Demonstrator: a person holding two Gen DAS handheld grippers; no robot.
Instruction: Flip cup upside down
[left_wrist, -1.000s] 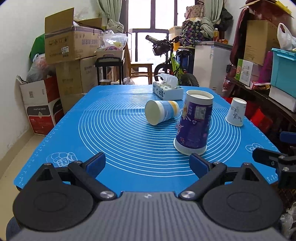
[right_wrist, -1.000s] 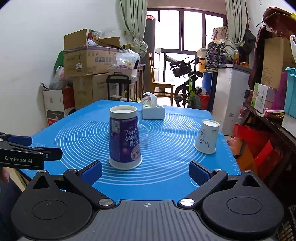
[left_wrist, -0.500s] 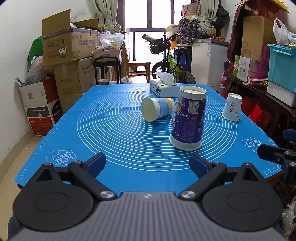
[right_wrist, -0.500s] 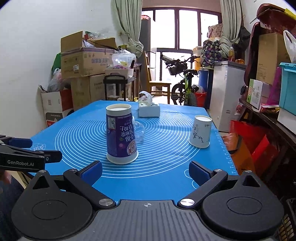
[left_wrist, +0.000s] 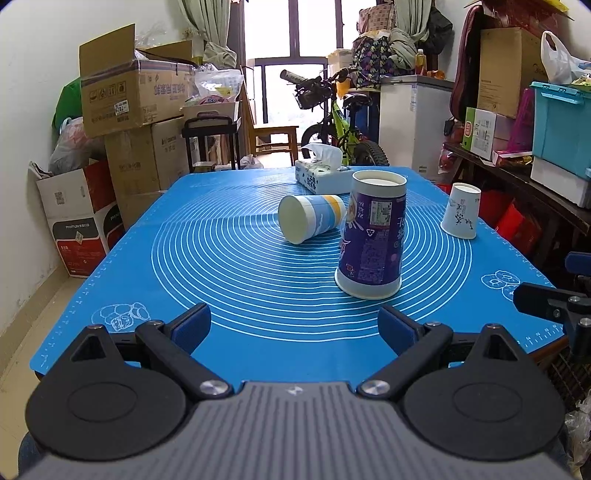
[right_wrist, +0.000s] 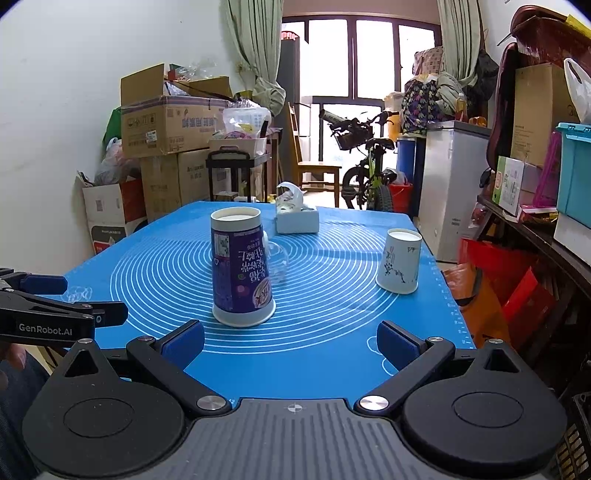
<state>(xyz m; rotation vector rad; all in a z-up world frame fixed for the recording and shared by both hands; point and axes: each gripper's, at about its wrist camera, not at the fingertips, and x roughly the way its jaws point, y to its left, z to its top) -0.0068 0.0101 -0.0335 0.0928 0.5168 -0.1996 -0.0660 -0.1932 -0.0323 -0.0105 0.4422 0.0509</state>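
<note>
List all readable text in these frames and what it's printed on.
"GenRobot.AI": side of the left gripper, seen from the right wrist.
"PANTUM": red and white carton on the floor.
Purple cup: inverted Chinese print, unreadable.
Stacked boxes: Chinese print and label, too blurred.

Bare blue mat (left_wrist: 229, 280) stretches left of the purple cup (left_wrist: 373, 240). The tipped cup (left_wrist: 310, 218) lies just behind.
</note>
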